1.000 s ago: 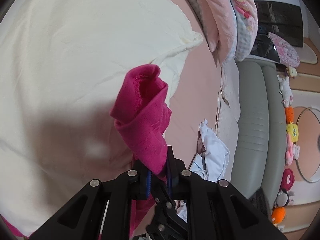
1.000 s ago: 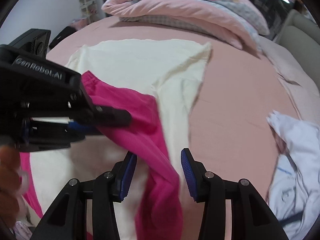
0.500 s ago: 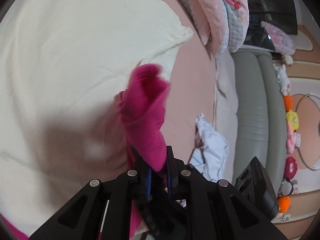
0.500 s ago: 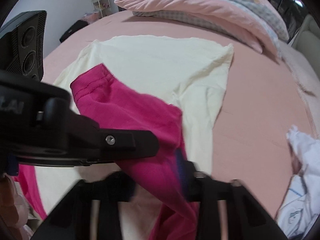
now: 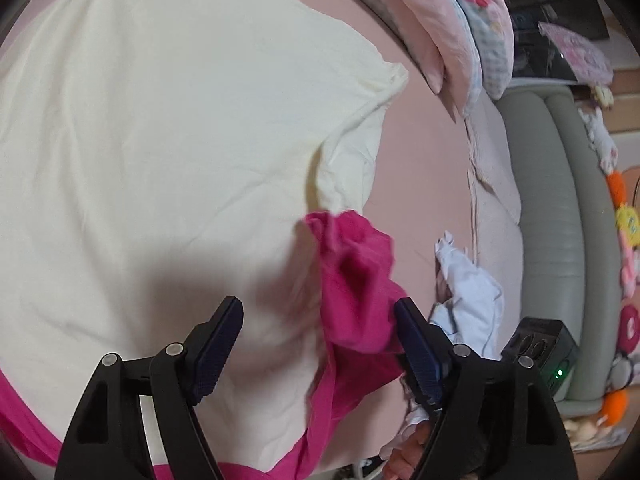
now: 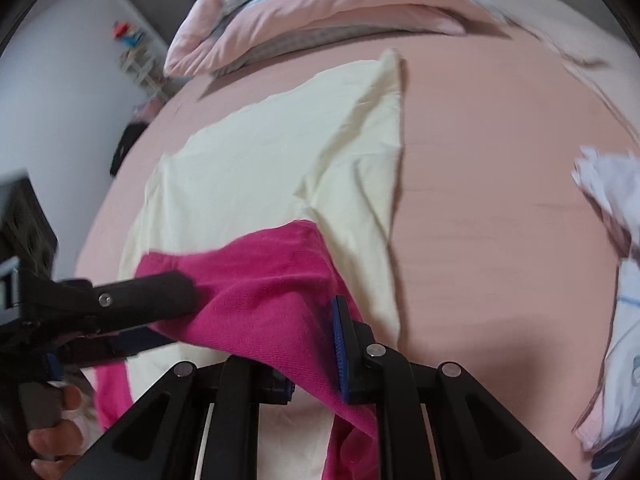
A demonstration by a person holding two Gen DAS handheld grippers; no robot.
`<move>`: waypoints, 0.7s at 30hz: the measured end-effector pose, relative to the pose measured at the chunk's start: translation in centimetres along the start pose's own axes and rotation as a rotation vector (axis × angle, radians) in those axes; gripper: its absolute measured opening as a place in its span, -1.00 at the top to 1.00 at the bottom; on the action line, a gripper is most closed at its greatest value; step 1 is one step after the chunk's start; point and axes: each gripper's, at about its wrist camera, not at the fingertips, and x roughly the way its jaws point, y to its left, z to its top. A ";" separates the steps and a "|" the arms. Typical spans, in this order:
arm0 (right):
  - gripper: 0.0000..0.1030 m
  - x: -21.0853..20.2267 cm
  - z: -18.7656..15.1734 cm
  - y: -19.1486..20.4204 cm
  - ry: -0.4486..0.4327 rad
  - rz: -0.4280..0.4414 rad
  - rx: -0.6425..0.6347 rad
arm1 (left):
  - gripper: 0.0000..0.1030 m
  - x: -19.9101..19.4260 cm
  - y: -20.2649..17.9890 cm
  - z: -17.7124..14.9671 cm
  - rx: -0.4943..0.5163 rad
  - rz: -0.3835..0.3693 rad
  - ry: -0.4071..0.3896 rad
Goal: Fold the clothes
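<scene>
Between my right fingers (image 6: 316,354) sits a fold of the pink cloth (image 6: 256,280). They have just been closing, and now they pinch it tight. My left fingers (image 5: 318,344) have just been opening and now stand wide apart. The pink cloth hangs between them, close against the finger on the right side, but they do not squeeze it. From the right camera I see one left finger (image 6: 144,294) poking in from the side, lying on top of the pink cloth. A hand (image 6: 56,432) shows below it, at the bottom left corner.

The pink cloth lies over the near edge of a cream shirt (image 5: 180,128). The cream shirt is spread flat on the pink bed (image 6: 500,200). A white shirt (image 5: 468,296) lies crumpled on the bed, off to the right. Pink blankets (image 6: 320,8) are piled at the far end of the bed. A grey sofa (image 5: 548,208) stands beside the bed.
</scene>
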 end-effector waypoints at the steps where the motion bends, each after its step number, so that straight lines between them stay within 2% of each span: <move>1: 0.75 -0.2 0.1 -0.8 -0.004 0.029 0.040 | -0.49 0.2 0.4 0.1 -0.009 -0.011 0.009; 8: 0.75 -0.6 0.4 -4.4 -0.006 0.126 0.233 | -0.49 1.7 1.5 0.4 -0.034 -0.003 0.052; 16: 0.75 -1.3 0.4 -7.9 -0.048 0.105 0.360 | -0.49 1.7 1.0 0.0 0.009 0.035 0.039; 21: 0.74 -2.2 0.2 -9.9 -0.065 0.082 0.405 | -0.49 3.3 0.5 -0.7 0.043 0.064 0.076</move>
